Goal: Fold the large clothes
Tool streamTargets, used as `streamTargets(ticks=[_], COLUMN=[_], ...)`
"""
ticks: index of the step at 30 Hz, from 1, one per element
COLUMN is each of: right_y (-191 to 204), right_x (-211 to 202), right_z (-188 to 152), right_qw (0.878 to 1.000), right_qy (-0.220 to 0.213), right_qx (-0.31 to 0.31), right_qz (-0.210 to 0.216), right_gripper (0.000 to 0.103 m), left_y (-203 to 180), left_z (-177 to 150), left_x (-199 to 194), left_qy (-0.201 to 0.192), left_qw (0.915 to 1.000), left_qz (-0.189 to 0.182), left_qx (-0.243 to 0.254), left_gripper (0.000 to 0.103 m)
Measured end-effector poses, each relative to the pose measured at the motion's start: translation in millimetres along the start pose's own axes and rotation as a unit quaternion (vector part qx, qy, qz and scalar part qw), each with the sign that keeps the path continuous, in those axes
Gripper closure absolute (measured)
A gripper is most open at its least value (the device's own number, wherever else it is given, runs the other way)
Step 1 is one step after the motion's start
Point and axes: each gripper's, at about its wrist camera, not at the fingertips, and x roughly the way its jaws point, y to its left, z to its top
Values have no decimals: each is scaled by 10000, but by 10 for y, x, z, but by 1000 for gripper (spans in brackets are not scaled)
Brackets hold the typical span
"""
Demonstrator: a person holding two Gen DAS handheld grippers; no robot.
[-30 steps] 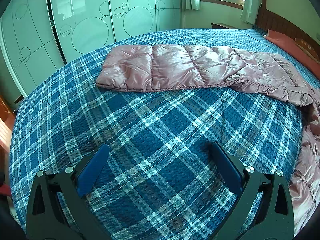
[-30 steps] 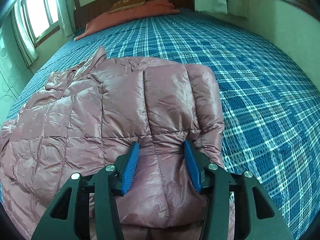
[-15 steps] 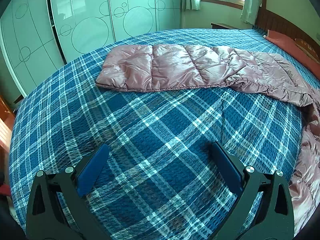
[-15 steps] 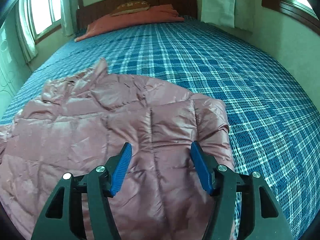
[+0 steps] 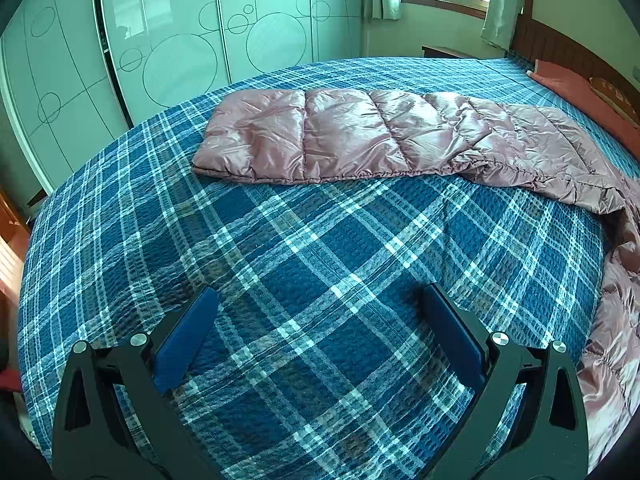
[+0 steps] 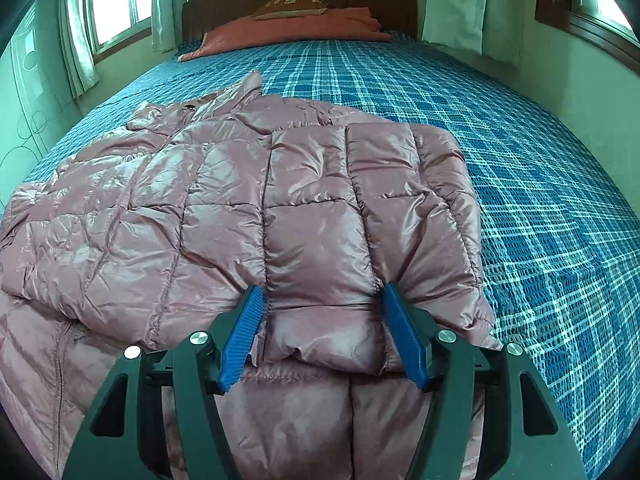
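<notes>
No readable text, labels, brands or numbers in either of my wrist views. The only candidate is the brown pillow (image 6: 294, 5) at the headboard: it carries a pale pattern that might be lettering, but it's too small and blurred for me to read. The wardrobe doors (image 5: 224, 36) have only circle and line decoration, no writing.
</notes>
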Motion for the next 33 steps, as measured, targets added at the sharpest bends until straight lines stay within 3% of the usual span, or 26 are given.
streamTargets(ticks=[6, 11, 19, 25, 27, 29, 33], right_y=[-29, -78, 38, -62, -64, -65, -58], right_x=[-60, -365, -555, -451, -288, -115, -129], right_z=[-23, -81, -261, -54, -43, -97, -104], right_qw=[9999, 9992, 9998, 9988, 9992, 9995, 9995], right_qy=[-57, -187, -175, -399, -245, -35, -83], right_qx=[75, 321, 53, 266, 215, 225, 217], right_qz=[57, 161, 61, -141, -229, -195, -226], right_gripper=[41, 40, 40, 40, 40, 40, 39], left_y=[-4, 22, 70, 227, 264, 298, 464], left_z=[-12, -9, 23, 166, 224, 280, 422], left_x=[-5, -10, -8, -136, -130, -55, 207], left_qy=[7, 22, 112, -144, -256, -180, 179], left_qw=[10000, 10000, 9997, 9972, 9961, 9944, 9822], left_qz=[2, -45, -212, -523, -562, -665, -1155], left_qx=[-1, -27, -90, -521, -626, -800, -1470], left_gripper=[2, 2, 2, 2, 2, 2, 2])
